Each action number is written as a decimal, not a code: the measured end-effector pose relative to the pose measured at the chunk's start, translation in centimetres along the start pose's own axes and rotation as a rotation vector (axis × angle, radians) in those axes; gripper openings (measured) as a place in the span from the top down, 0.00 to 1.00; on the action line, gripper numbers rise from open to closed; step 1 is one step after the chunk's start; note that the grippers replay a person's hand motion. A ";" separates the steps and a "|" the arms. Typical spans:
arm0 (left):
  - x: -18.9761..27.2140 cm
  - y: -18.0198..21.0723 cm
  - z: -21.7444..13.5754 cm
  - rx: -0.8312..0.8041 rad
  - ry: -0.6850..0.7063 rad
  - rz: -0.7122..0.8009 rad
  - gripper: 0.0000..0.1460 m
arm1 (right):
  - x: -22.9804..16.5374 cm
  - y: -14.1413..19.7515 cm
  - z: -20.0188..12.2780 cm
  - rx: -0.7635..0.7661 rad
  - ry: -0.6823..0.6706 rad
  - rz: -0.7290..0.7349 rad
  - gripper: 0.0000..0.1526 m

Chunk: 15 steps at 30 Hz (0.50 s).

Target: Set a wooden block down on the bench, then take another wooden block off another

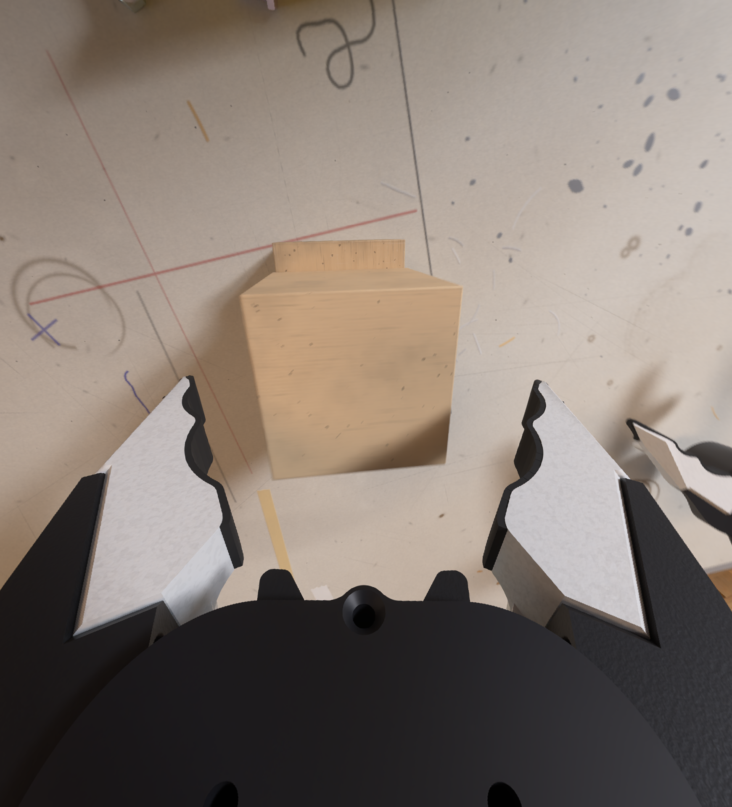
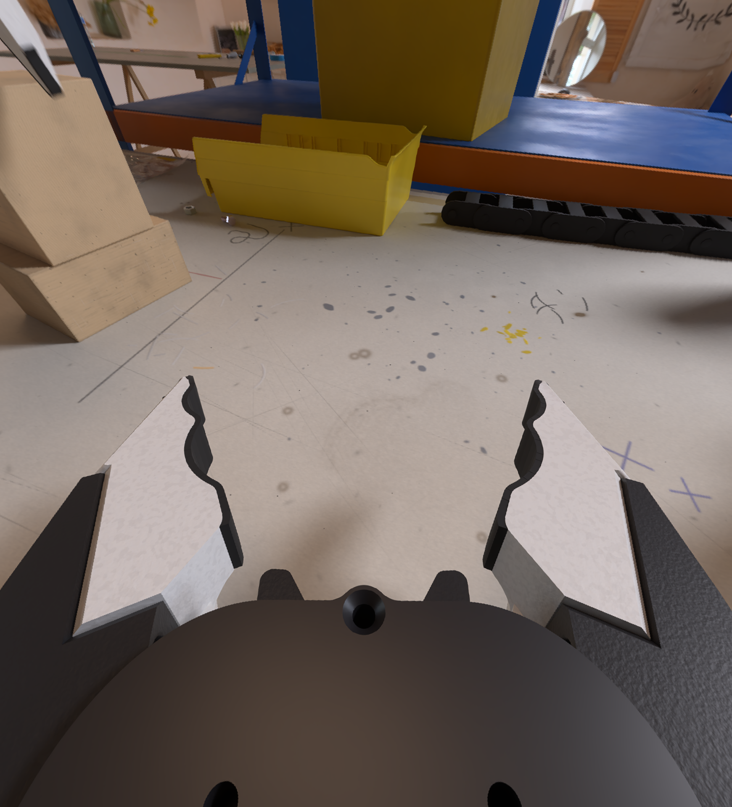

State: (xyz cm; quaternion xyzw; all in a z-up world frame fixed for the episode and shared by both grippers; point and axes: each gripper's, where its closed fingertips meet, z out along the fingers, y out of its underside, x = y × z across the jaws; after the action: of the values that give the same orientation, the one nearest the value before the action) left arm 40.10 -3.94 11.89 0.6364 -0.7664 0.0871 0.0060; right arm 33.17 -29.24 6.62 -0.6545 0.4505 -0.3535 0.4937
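Hovering spread-fingered above the upper block (image 1: 351,375), left gripper (image 1: 363,384); right gripper (image 2: 363,384) apart too.

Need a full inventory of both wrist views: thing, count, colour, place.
upper block: 1, pale wood, stacked on the lower block, ahead of the left gripper
lower block: 1, pale wood, on the bench, under the upper block
bench: 1, off-white, paint-speckled and pencil-marked
bin: 1, yellow, open, on the bench at the back
tall bin: 1, yellow, on the shelf
shelf: 1, blue with orange edge, behind the bench
cable chain: 1, black, on the bench below the shelf
left gripper: 1, black and white, jaws open, above the stack
right gripper: 1, black and white, jaws open, nothing between them, to the right of the stack
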 end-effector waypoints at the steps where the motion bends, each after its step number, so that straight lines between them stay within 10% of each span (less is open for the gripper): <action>1: 0.2 -0.1 0.5 -0.006 -0.023 -0.005 0.02 | 0.0 -0.1 -0.1 0.004 -0.005 0.008 0.06; 15: -0.2 -0.1 2.8 -0.056 -0.188 -0.056 0.11 | -0.5 -0.3 0.0 0.009 -0.030 0.017 0.06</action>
State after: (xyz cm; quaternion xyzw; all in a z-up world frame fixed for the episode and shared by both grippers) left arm 40.50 -4.19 9.08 0.6627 -0.7475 0.0057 -0.0457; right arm 33.07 -28.72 6.85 -0.6536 0.4468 -0.3417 0.5063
